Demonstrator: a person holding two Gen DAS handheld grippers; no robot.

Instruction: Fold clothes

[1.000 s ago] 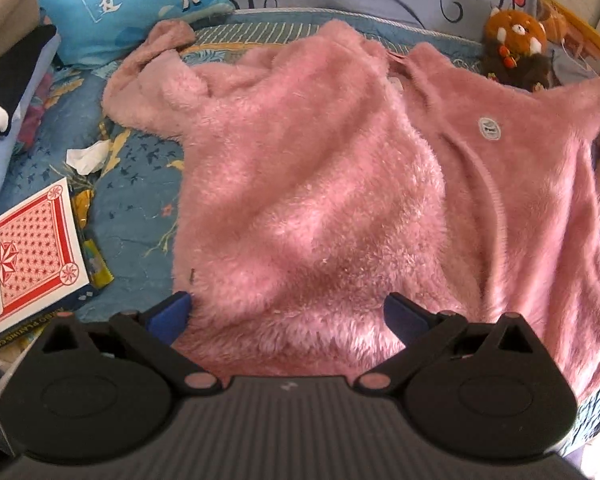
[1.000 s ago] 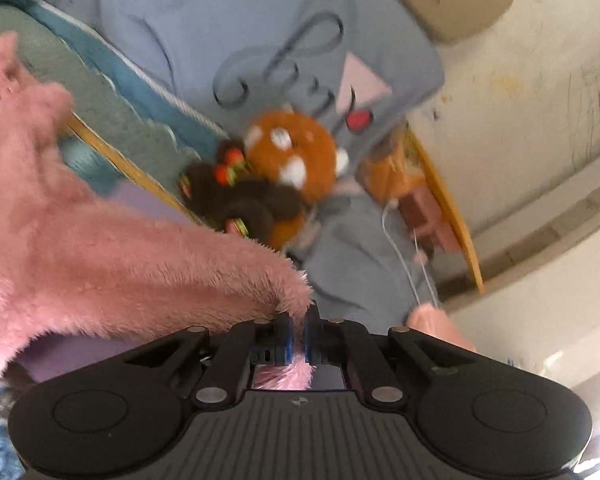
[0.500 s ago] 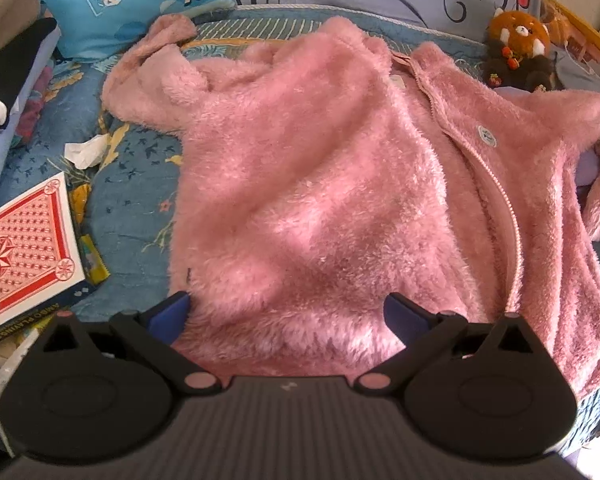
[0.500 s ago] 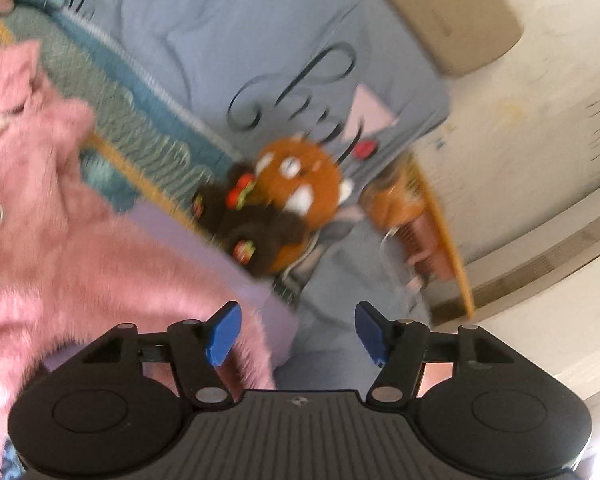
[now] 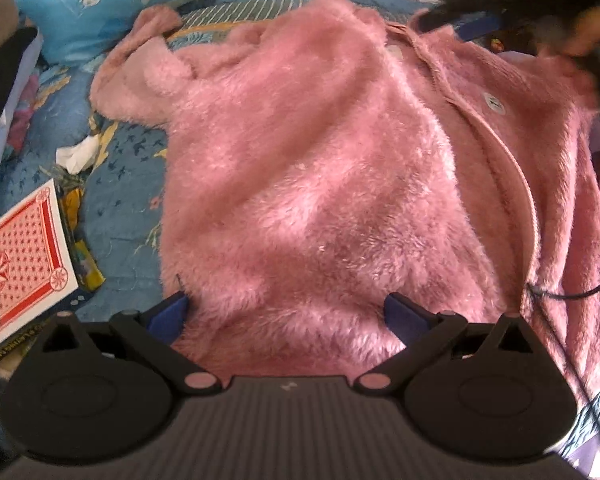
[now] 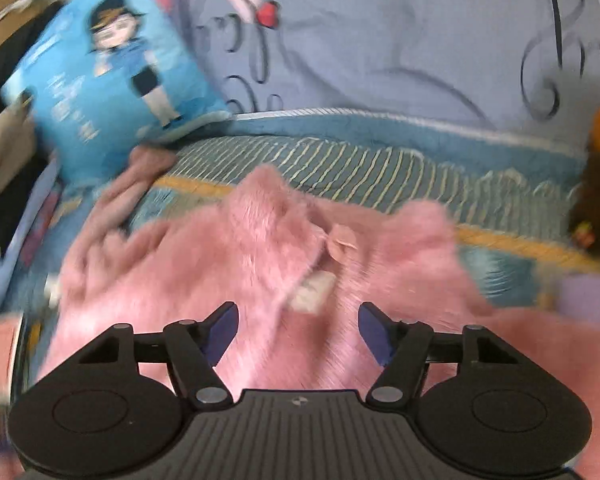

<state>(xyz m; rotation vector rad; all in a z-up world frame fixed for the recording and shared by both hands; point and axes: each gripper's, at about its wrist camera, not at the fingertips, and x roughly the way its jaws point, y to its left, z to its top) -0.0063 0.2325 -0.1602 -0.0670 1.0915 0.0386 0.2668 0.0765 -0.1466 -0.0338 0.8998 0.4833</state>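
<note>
Both claws, the left gripper (image 5: 286, 316) and right gripper (image 6: 298, 330), are hanging released over the pink fleece jacket (image 5: 320, 168) lying on the bed (image 5: 120, 188), risking pinching only slippery fuzz

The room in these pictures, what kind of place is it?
Most likely a bedroom, with the work done on a bed. A pink fleece jacket lies spread on a blue patterned quilt, a blue cartoon pillow leans behind it, and a large grey-blue cushion stands beside that.

Right gripper (image 6: 298, 330) off sleeve, over collar (image 6: 320, 248)
</note>
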